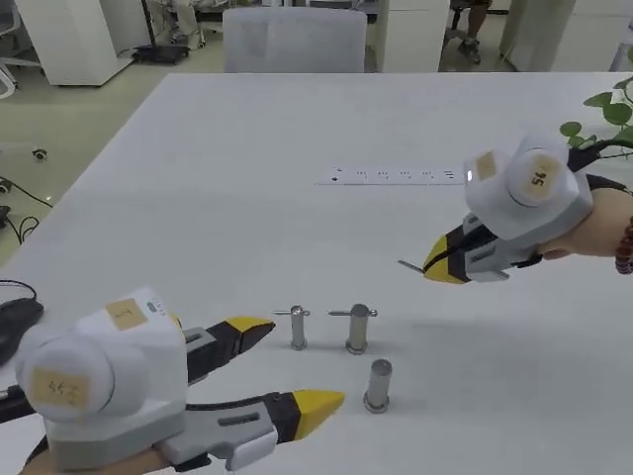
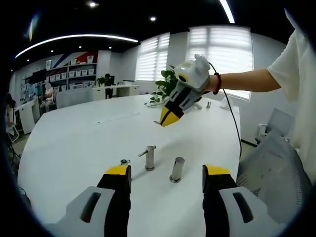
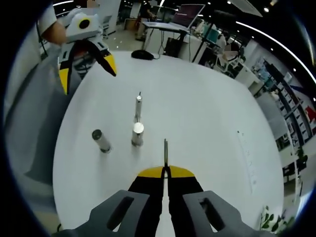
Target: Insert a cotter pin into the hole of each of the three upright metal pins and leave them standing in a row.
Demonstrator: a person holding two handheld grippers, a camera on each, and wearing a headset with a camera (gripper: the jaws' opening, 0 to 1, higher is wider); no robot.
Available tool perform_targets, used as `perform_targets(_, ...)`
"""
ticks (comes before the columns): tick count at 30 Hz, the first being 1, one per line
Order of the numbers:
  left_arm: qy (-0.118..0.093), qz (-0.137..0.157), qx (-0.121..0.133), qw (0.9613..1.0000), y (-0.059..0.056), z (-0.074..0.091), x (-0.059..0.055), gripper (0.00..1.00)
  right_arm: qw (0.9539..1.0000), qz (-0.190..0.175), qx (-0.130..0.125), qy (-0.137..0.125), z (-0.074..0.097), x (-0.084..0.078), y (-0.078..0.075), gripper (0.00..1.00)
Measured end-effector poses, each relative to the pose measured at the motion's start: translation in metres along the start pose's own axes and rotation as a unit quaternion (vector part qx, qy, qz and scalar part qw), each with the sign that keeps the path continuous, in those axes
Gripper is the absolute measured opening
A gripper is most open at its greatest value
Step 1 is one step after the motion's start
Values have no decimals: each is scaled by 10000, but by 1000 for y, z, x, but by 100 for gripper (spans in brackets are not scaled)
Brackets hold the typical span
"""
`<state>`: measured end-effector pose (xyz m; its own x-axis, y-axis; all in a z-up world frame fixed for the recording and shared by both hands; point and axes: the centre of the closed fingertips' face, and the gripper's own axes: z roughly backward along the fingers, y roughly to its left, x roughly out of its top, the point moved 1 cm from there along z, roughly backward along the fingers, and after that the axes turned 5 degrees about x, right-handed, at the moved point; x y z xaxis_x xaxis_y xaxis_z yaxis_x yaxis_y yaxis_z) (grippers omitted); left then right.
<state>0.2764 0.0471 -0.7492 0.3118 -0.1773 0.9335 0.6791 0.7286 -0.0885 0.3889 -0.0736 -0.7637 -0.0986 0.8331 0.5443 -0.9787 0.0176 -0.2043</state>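
From the head view, the white table (image 1: 247, 198) carries three metal pins, all upright. Two stand side by side, the rear left pin (image 1: 299, 330) and the rear right pin (image 1: 358, 332), each with a cotter pin pushed crosswise through its top. The bare pin (image 1: 378, 386) stands just in front of the rear right one, with nothing through it. The left gripper (image 1: 287, 366) sits low at the near left, its yellow-tipped jaws spread wide and empty, pointing toward the pins. The right gripper (image 1: 435, 267) is off to the right, jaws pinched together on a loose cotter pin (image 1: 410, 265) that sticks out past the tips. A power strip (image 1: 396, 176) lies farther back, a plant (image 1: 603, 114) is at the right edge and a chair (image 1: 294, 40) stands at the far side.

In the left gripper view, the left gripper (image 2: 167, 173) has its jaws apart. Between them stand a pin with its cross piece (image 2: 149, 157) and the bare pin (image 2: 177, 169); a third pin (image 2: 124, 162) peeks from behind one jaw. The right gripper (image 2: 170, 116) hangs above the table beyond them.

In the right gripper view, the right gripper (image 3: 165, 173) is clamped on the cotter pin (image 3: 165, 152), which points toward the pins. The bare pin (image 3: 102, 140) stands just beside two others in line (image 3: 138, 134). The left gripper (image 3: 87, 73) gapes beyond them.
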Motion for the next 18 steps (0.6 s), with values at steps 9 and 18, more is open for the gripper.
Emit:
perform_targets(9, -47, 152, -12, 9999, -3, -2, 4, 49, 9991, 225, 27, -348, 0, 23, 18, 3)
perform_targets(18, -183, 616, -114, 9979, -8, -10, 13, 42, 9971, 456, 190, -587, -3, 44, 43, 3)
